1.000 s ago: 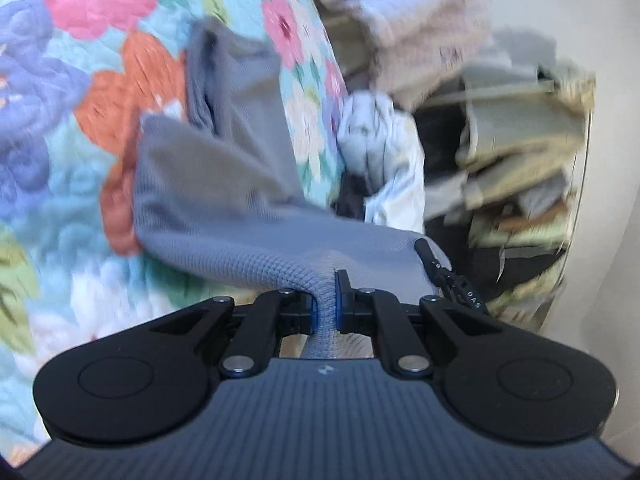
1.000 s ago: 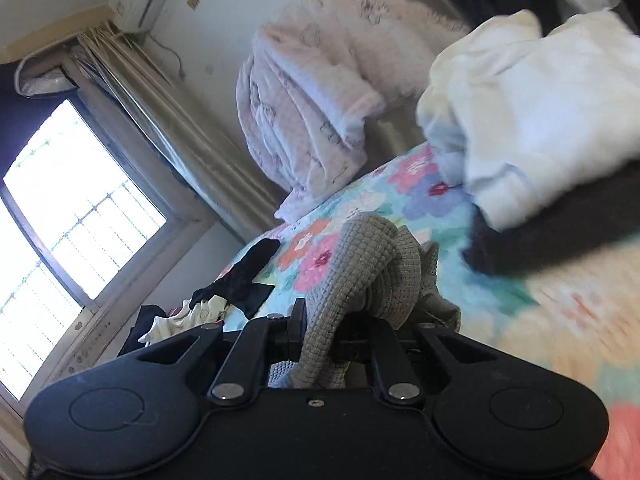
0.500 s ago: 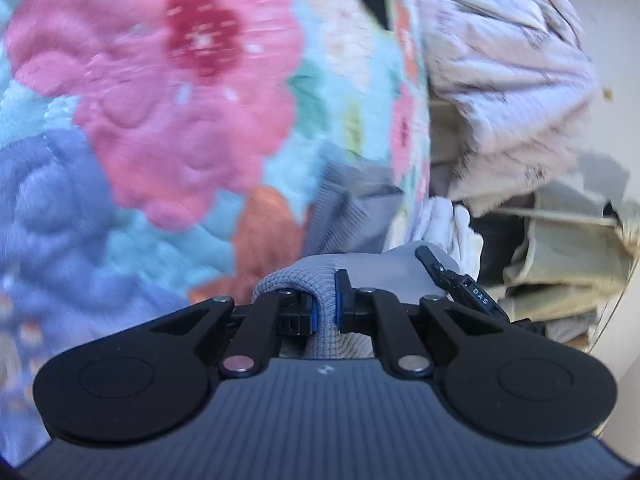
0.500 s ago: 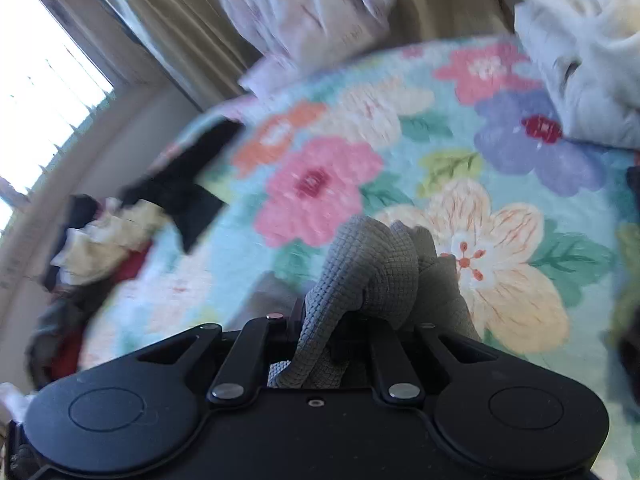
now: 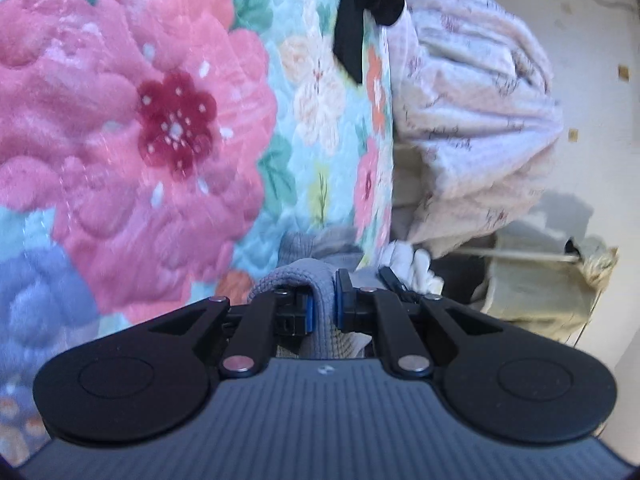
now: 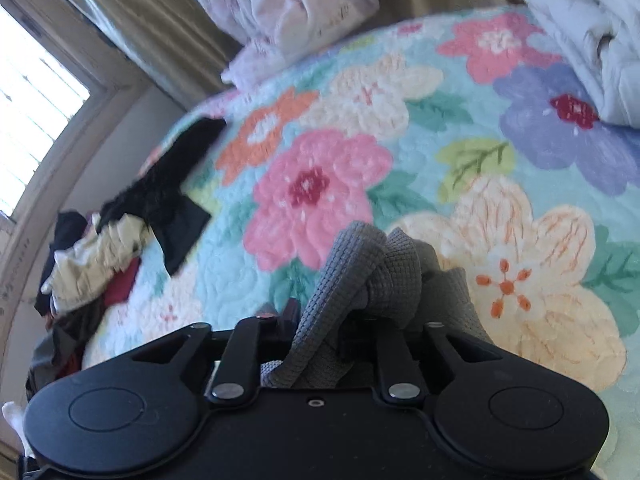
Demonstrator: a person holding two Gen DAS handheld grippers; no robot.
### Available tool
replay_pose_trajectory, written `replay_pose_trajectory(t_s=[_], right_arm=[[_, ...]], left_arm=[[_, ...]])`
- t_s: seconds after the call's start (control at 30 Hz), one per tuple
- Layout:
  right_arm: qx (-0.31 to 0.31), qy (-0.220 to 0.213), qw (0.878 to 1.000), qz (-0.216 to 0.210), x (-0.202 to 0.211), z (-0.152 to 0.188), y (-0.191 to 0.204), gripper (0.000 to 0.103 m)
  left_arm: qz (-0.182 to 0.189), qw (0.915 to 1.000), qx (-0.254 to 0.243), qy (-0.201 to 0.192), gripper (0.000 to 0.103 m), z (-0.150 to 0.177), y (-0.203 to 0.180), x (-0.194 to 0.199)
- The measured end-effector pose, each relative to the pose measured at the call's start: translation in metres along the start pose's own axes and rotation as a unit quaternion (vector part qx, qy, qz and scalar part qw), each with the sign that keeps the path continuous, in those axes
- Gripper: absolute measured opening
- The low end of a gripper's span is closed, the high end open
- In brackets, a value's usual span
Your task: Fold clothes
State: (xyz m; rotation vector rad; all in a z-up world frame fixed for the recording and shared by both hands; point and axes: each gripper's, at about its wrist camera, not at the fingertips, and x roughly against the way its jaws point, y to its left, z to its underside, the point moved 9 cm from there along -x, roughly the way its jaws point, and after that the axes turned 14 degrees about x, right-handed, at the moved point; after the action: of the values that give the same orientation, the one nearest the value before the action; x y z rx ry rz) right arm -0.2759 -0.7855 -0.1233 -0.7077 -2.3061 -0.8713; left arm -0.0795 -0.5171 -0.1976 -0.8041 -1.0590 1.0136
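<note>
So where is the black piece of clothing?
In the right wrist view the black garment lies at the left edge of the flowered quilt, beside the mixed clothes pile under the window.

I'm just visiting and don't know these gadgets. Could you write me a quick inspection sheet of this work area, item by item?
Surface: floral quilt covering a bed.
Job's things: grey knit garment, bunched, its folds in both grippers.
Clutter: black garment; mixed pile of clothes at the quilt's edge; white bundle; pale printed blanket.
Grippers: left gripper shut on the grey knit; right gripper jaws opening, knit between them.
Cables: nothing seen.
Surroundings: window, curtain, stacked fabrics by a wall.
</note>
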Motion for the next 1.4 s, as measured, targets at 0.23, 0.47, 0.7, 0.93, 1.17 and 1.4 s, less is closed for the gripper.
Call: replay_pose_trajectory(t_s=[0.23, 0.47, 0.7, 0.93, 1.17, 1.4], right_arm=[[0.054, -0.084, 0.994, -0.044, 0.034, -0.011, 0.019, 0.043], [0.102, -0.08, 0.991, -0.02, 0.06, 0.012, 0.032, 0.043], [0.193, -0.045, 0.98, 0.009, 0.082, 0.085, 0.046, 0.043], [0.218, -0.048, 0.971, 0.086, 0.09, 0.119, 0.017, 0.042], [0.309, -0.08, 0.94, 0.123, 0.116, 0.12, 0.038, 0.046], [0.271, -0.068, 0.953, 0.119, 0.098, 0.107, 0.018, 0.046]], left_arm=[[0.016, 0.9958, 0.085, -0.032, 0.011, -0.008, 0.01, 0.0], [-0.005, 0.9971, 0.043, -0.064, 0.027, -0.014, -0.007, 0.019], [-0.038, 0.9899, -0.079, -0.112, 0.037, -0.007, -0.024, 0.049], [-0.164, 0.9662, -0.176, -0.093, 0.037, 0.016, -0.001, 0.023], [-0.167, 0.9272, -0.321, -0.096, 0.035, 0.046, -0.049, 0.016], [-0.149, 0.9163, -0.371, 0.02, 0.029, 0.072, -0.077, -0.052]])
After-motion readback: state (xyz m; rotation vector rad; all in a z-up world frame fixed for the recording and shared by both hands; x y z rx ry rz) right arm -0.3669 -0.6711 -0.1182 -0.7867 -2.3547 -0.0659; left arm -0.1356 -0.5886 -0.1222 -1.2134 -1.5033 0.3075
